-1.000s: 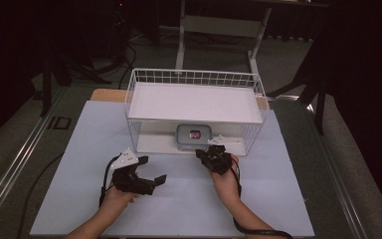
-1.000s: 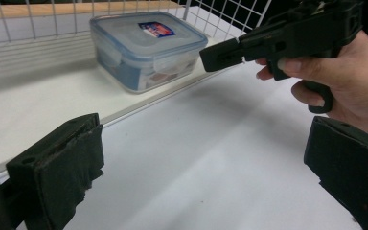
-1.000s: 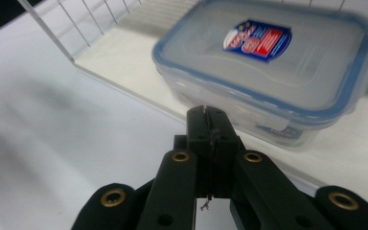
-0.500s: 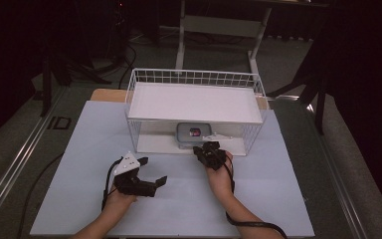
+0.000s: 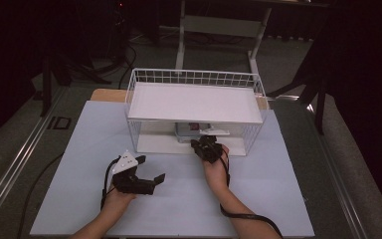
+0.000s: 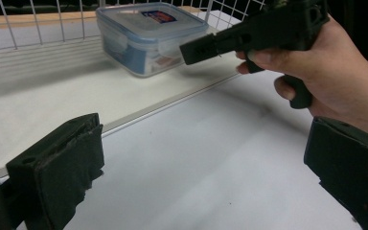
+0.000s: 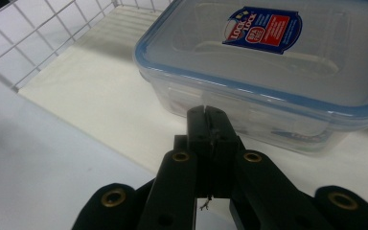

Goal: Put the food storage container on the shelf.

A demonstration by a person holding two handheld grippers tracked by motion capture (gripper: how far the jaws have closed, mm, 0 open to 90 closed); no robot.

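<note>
Down on the lower floor of the white wire rack point(image 5: 195, 102), under its flat white shelf, sits a clear plastic food box point(image 7: 273, 72) with a blue-rimmed snap lid and a red and blue label, a little right of the middle and close to the near, open side. The right gripper point(image 5: 205, 145) points straight at it from the near side, its jaws pressed together with nothing between them, the closed tip just short of the box's near wall and low against it in the right gripper view. The left gripper point(image 5: 144, 179) rests on the pale table cover point(image 5: 79, 149) well to the left and nearer the person, its jaws spread wide and empty; from the left gripper view the box point(image 6: 148, 36) shows beyond the right hand point(image 6: 316, 72). As a judgement, the box looks light; something shows through its wall, though what cannot be told. Its walls are stiff yet smooth and slick, and the corners are rounded, so pads could slide off them. The lid looks clipped down, so the box should move as one piece. The closed jaws could nudge it or hook a lid flap, but for a lift the jaws would have to open and span the box across two flat opposite walls, below the overhanging lid rim, or pinch one of the side latch flaps. The low shelf above leaves little room, so drawing it out toward the near edge seems safer than raising it in place.
</note>
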